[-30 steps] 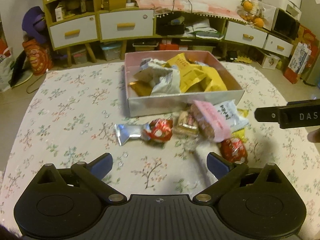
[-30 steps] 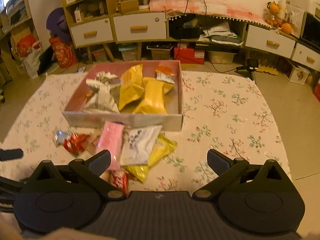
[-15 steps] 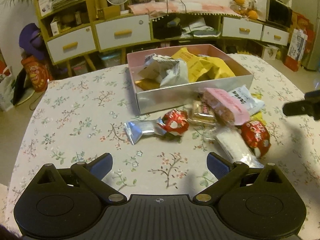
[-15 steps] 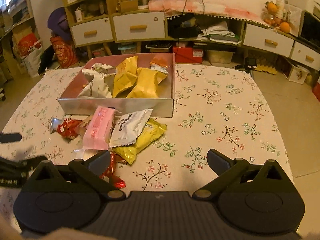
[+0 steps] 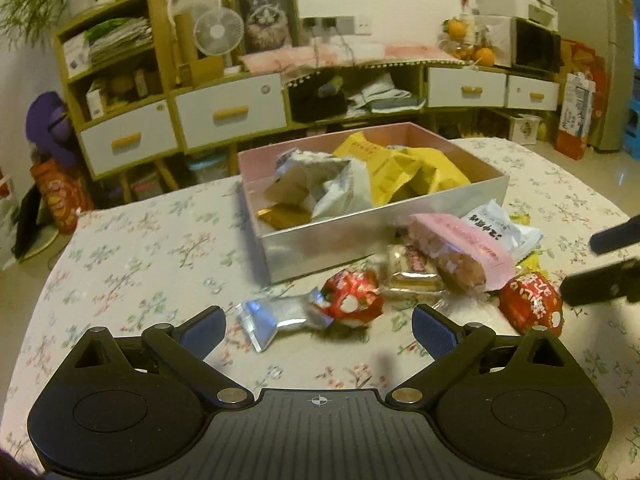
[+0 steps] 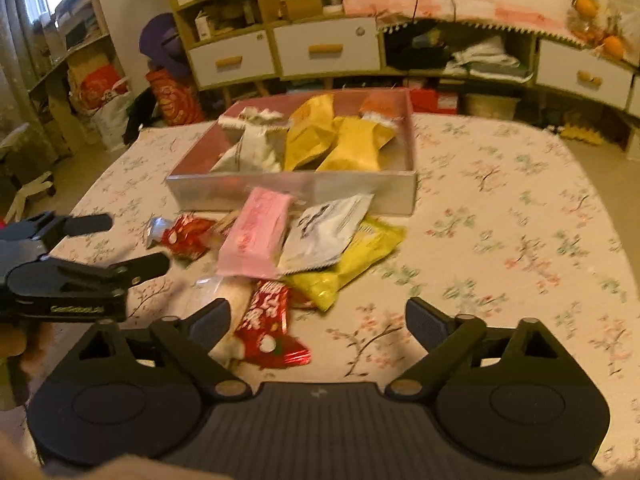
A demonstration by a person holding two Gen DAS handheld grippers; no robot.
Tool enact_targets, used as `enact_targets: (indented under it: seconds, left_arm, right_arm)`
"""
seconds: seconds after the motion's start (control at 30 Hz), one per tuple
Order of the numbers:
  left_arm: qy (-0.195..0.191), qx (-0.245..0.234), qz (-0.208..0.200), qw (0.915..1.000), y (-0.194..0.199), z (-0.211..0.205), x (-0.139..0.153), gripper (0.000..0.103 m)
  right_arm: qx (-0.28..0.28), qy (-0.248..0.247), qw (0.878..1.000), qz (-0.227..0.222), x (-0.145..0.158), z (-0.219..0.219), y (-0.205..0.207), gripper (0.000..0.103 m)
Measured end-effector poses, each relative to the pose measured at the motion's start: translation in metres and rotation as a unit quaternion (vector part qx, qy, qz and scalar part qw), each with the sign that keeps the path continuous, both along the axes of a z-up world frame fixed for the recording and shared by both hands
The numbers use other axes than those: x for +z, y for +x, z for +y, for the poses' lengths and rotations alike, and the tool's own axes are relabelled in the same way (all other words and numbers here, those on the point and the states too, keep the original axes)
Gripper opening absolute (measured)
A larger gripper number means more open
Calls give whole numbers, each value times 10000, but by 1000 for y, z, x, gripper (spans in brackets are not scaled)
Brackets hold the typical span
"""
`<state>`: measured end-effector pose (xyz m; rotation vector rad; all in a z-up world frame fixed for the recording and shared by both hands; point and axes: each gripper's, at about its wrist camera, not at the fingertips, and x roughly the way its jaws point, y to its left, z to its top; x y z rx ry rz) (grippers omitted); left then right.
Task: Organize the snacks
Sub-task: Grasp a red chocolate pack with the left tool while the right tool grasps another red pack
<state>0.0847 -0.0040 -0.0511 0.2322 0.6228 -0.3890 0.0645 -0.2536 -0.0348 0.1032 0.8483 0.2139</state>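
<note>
- Pink-lined open cardboard box with silvery outer walls (image 6: pixel 292 194): sitting mid-table on the floral tablecloth (image 6: pixel 500 208), already holding white and yellow snack packets.
- Loose snacks: lying in a heap just in front of the box's near wall. Pink rectangular wafer packet (image 6: pixel 256 236) is resting on top, overlapping the white printed sachet (image 6: pixel 326 232), which is overlapping the yellow foil bag (image 6: pixel 352 260).
- Red foil-wrapped sweet with a silver twisted tail (image 5: pixel 348 300): lying at the heap's left end, apart from the box wall.
- Second red foil packet with white lettering (image 6: pixel 266 320): lying nearest the right tool, beside a pale translucent-wrapped bar (image 6: pixel 224 300).
- Left gripper (image 5: pixel 318 320): jaws standing wide with nothing between the pads, pointing at the silver-tailed sweet.
- Right gripper (image 6: pixel 318 320): jaws have just been closing a little but are gaping wide, pads not pressing anything; the red packet's edge is lying near its left finger.
- Risk, overlap: closing on one packet is likely dragging its neighbours along, since they are stacked.
- Risk, slip: smooth foil may be sliding out of the pads if pinched at a corner.
- Risk, collision: both tools are working the same small heap, so fingers may be knocking each other or shoving snacks away.
</note>
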Motion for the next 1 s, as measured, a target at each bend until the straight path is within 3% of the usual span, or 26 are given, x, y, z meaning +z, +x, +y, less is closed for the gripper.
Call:
enact_targets:
  seconds: [0.27, 0.53, 0.67, 0.77, 0.8, 1.0]
  left_arm:
    - [-45, 7, 75, 10000, 14, -16, -4, 90]
    - [13, 99, 203, 9997, 24, -29, -10, 69]
    - [-17, 157, 271, 9995, 27, -31, -12, 61]
    - [33, 219, 302, 9993, 28, -31, -12, 50]
    - [52, 249, 324, 9992, 29, -31, -13, 44]
    - [92, 217, 641, 9977, 29, -25, -14, 35]
  right_arm:
    - [177, 56, 9993, 316, -11, 14, 4, 65]
    - [190, 223, 9987, 425, -12, 18, 8, 52]
    - [261, 284, 9983, 446, -12, 19, 8, 40]
    - [336, 326, 9978, 460, -12, 20, 8, 30]
    - [354, 322, 9978, 468, -12, 21, 8, 28]
    - [434, 333, 9966, 620, -9, 18, 8, 24]
